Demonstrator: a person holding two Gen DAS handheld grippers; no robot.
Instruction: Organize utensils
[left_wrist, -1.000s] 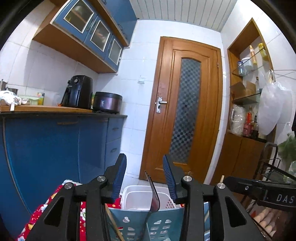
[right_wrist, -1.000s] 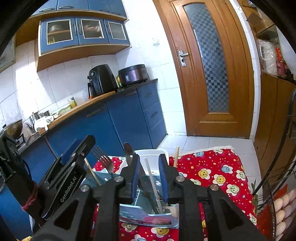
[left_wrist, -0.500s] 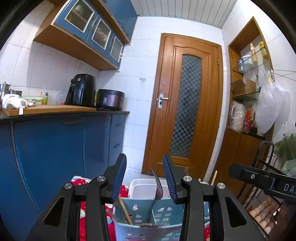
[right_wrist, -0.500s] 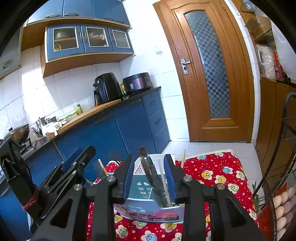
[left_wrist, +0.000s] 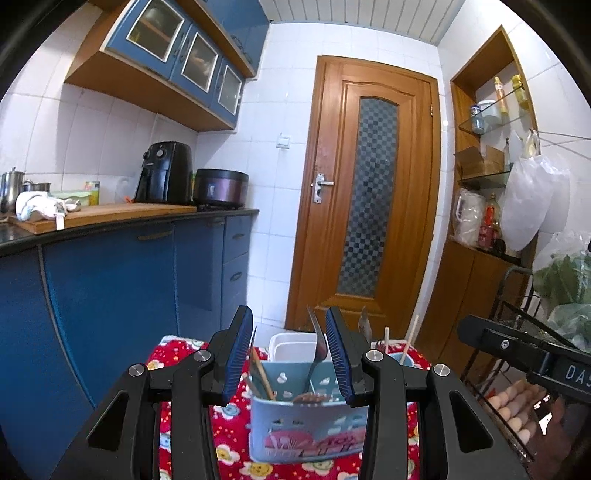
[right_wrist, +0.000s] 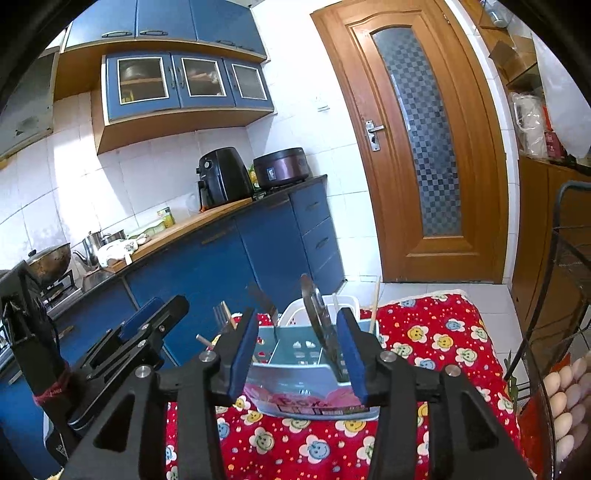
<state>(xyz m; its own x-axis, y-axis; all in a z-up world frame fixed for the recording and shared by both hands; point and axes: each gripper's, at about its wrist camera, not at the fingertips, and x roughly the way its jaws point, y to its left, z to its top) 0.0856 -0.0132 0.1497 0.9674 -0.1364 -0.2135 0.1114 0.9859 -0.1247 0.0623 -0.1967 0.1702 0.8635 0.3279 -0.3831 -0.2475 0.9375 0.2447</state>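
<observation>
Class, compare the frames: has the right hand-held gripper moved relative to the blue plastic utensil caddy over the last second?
Yes. The right hand-held gripper has pulled back and up from the blue plastic utensil caddy, which now lies farther ahead; its jaws have also opened wider.

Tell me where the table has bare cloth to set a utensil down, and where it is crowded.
Free: red flowered cloth right of the blue utensil caddy, up to the wire rack; also the strip in front of the caddy, between the open right gripper fingers. Crowded: behind the caddy, where the white basket sits, and its left side by the left gripper.

Both grippers — left (left_wrist: 289, 355), right (right_wrist: 299, 356) — hover, fingers spread.
</observation>
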